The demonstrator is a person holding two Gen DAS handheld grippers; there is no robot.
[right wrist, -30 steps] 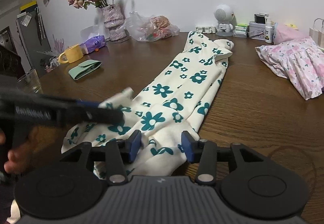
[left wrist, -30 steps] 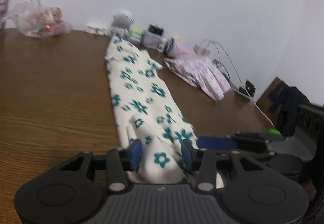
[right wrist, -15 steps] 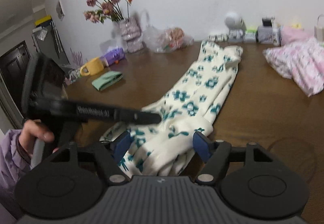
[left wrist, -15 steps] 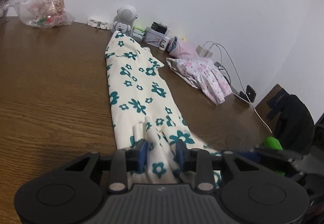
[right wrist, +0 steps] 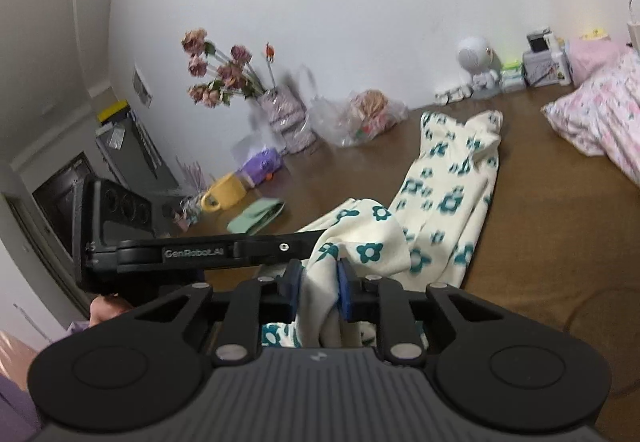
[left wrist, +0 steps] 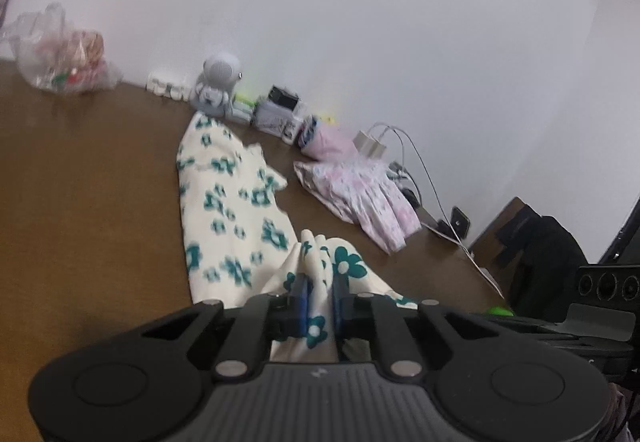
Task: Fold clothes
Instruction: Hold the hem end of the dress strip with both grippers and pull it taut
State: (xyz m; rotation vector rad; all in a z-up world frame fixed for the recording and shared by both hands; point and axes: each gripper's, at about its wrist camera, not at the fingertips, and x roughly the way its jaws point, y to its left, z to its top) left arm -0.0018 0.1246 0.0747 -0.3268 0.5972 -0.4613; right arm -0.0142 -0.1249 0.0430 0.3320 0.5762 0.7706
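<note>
A cream garment with teal flowers (left wrist: pixel 228 202) lies lengthwise on the brown wooden table (left wrist: pixel 80 202), its far end near the wall. My left gripper (left wrist: pixel 319 296) is shut on a bunched near end of it and holds it raised off the table. My right gripper (right wrist: pixel 319 284) is shut on another bunch of the same near end (right wrist: pixel 360 242), also lifted. The left gripper's body (right wrist: pixel 192 250) crosses the right wrist view just beyond my right fingers. The rest of the garment (right wrist: pixel 452 194) stays flat on the table.
A pink floral garment (left wrist: pixel 360 186) lies to the right, with cables and chargers (left wrist: pixel 376 146) behind it. Along the wall stand a white round speaker toy (left wrist: pixel 218 82), small boxes (left wrist: pixel 276 110) and a plastic bag (left wrist: pixel 64 58). A flower vase (right wrist: pixel 280 114), yellow mug (right wrist: pixel 226 192) and green pouch (right wrist: pixel 256 216) sit on the left.
Both grippers closed on the near end of the flowered garment and lifted it; the cloth now hangs bunched between the fingers, and both views have risen and tilted.
</note>
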